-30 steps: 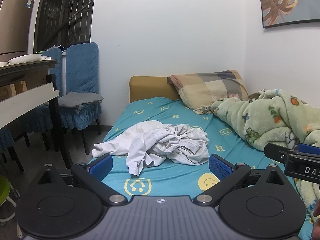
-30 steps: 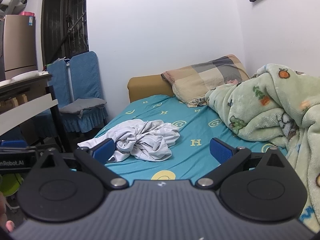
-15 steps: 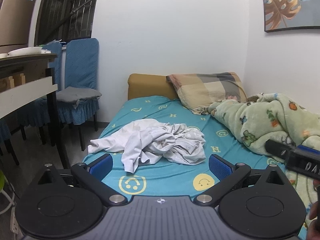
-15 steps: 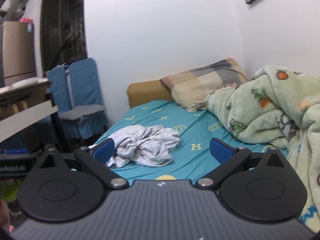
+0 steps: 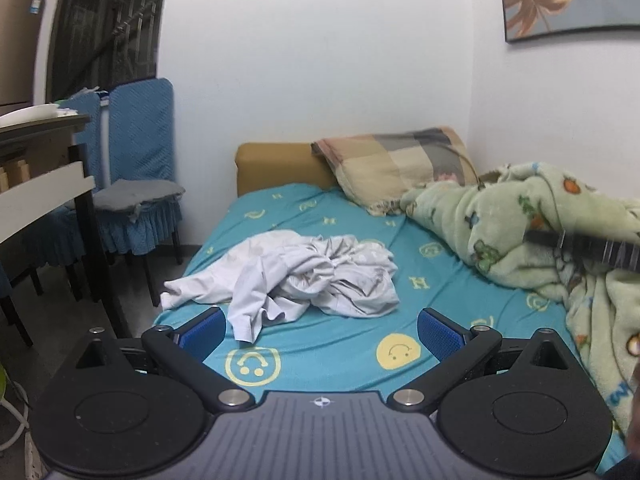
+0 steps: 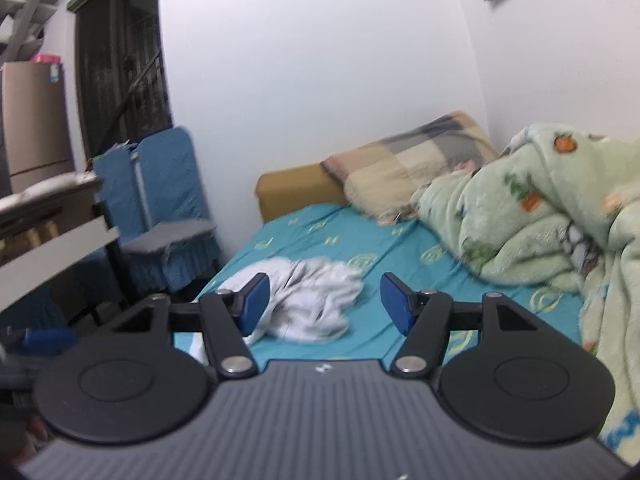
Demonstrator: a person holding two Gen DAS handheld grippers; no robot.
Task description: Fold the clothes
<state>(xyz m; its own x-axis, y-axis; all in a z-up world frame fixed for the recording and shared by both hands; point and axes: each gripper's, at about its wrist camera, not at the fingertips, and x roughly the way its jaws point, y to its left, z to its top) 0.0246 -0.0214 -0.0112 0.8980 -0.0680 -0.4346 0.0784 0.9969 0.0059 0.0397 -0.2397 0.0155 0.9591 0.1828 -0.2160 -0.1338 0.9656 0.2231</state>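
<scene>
A crumpled white garment (image 5: pixel 304 276) lies in a heap on the teal bed sheet (image 5: pixel 344 356), toward the bed's left edge; it also shows in the right wrist view (image 6: pixel 316 300). My left gripper (image 5: pixel 320 332) is open and empty, held short of the garment above the bed's near end. My right gripper (image 6: pixel 324 304) is open and empty, its jaws narrower than before, still apart from the garment. Part of the right gripper (image 5: pixel 584 246) shows blurred at the right of the left wrist view.
A green fleece blanket (image 5: pixel 560 236) is piled on the bed's right side. A plaid pillow (image 5: pixel 400 164) leans at the head. Blue-covered chairs (image 5: pixel 136 184) and a table (image 5: pixel 36 168) stand left of the bed. Walls close in behind and to the right.
Both grippers have moved closer to the bed. The right gripper's jaws have narrowed and it has risen and swung, blurring its view. The garment has not moved.
</scene>
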